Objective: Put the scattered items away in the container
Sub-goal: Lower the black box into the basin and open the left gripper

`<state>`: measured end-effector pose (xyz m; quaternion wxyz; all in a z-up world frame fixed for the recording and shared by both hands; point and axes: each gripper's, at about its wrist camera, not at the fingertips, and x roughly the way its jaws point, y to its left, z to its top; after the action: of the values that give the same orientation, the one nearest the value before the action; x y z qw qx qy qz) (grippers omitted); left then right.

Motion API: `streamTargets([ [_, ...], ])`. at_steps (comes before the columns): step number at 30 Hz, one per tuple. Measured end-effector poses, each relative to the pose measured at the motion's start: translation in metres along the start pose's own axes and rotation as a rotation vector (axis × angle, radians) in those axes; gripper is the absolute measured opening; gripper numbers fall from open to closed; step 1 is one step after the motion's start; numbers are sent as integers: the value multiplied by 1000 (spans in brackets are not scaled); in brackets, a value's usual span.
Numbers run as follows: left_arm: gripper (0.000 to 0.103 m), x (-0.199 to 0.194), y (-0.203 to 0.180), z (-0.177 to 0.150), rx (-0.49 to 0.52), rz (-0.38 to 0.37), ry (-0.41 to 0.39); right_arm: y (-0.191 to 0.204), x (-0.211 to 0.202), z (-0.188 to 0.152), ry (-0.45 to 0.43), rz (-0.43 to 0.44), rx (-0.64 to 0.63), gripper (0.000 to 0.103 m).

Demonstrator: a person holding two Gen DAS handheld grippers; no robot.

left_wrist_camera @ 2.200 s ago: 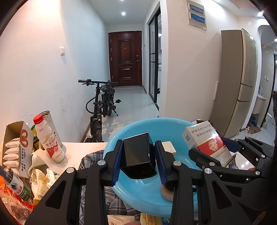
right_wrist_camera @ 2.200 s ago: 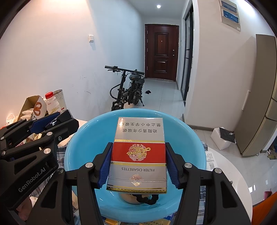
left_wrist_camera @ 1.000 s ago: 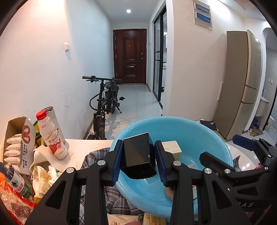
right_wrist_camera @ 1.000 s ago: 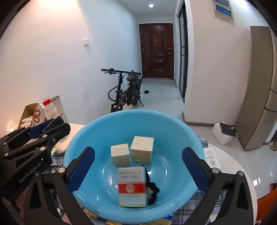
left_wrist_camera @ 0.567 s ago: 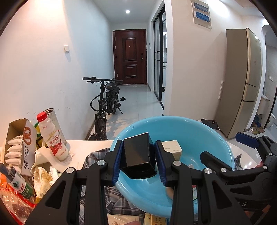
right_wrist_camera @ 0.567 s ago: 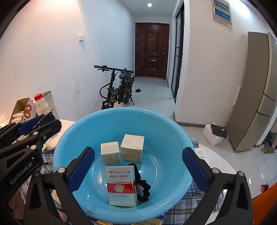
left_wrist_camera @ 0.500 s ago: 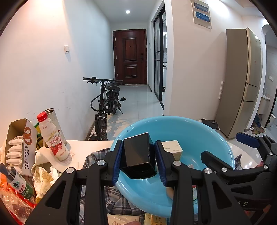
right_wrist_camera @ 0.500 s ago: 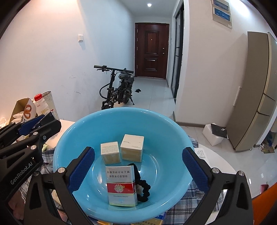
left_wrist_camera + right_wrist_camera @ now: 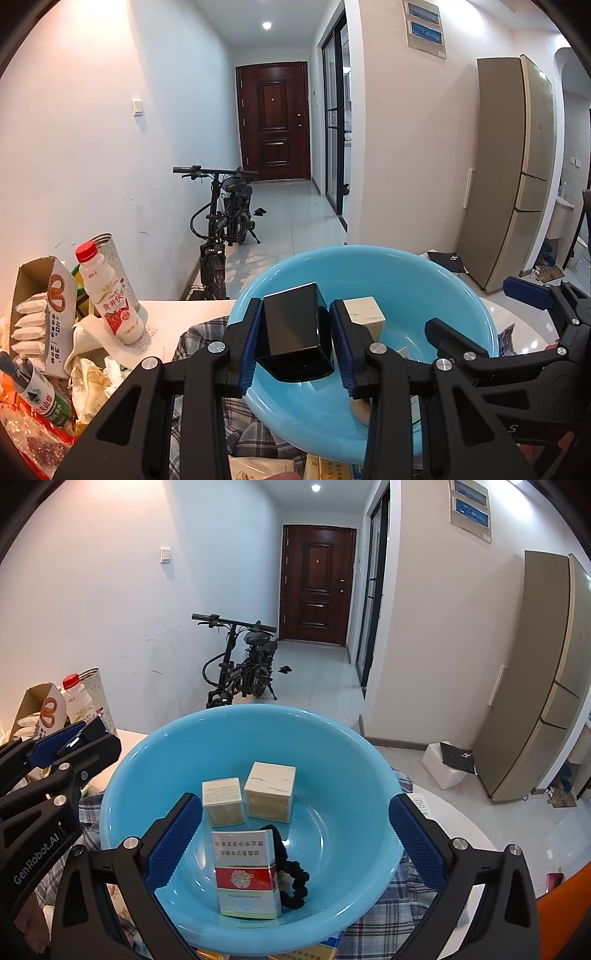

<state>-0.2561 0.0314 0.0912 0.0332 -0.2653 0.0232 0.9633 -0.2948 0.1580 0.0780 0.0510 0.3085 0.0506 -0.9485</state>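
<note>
My left gripper (image 9: 294, 341) is shut on a black box (image 9: 293, 330) and holds it over the near left rim of the blue basin (image 9: 436, 275). My right gripper (image 9: 291, 840) is open and empty above the basin (image 9: 147, 768). In the basin lie a red and silver cigarette pack (image 9: 246, 873), two cream boxes (image 9: 222, 801) (image 9: 269, 792) and a black bead bracelet (image 9: 295, 873). The right gripper's body shows at the right of the left wrist view (image 9: 517, 354).
A plaid cloth (image 9: 384, 923) lies under the basin on a white table (image 9: 458, 834). At the left stand a milk bottle (image 9: 109, 295), a snack box (image 9: 35, 314), a tin, a green bottle (image 9: 37, 393) and crumpled wrappers. Packs lie at the near edge (image 9: 258, 467).
My right gripper opened and dropped the cigarette pack into the basin, then drew back a little. My left gripper still holds the black box in about the same place.
</note>
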Motion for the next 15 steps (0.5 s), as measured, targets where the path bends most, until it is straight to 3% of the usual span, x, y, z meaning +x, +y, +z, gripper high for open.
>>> streamTargets([
  [15, 35, 1, -2, 0, 3, 0, 5, -3, 0, 0, 2, -39, 2, 102],
])
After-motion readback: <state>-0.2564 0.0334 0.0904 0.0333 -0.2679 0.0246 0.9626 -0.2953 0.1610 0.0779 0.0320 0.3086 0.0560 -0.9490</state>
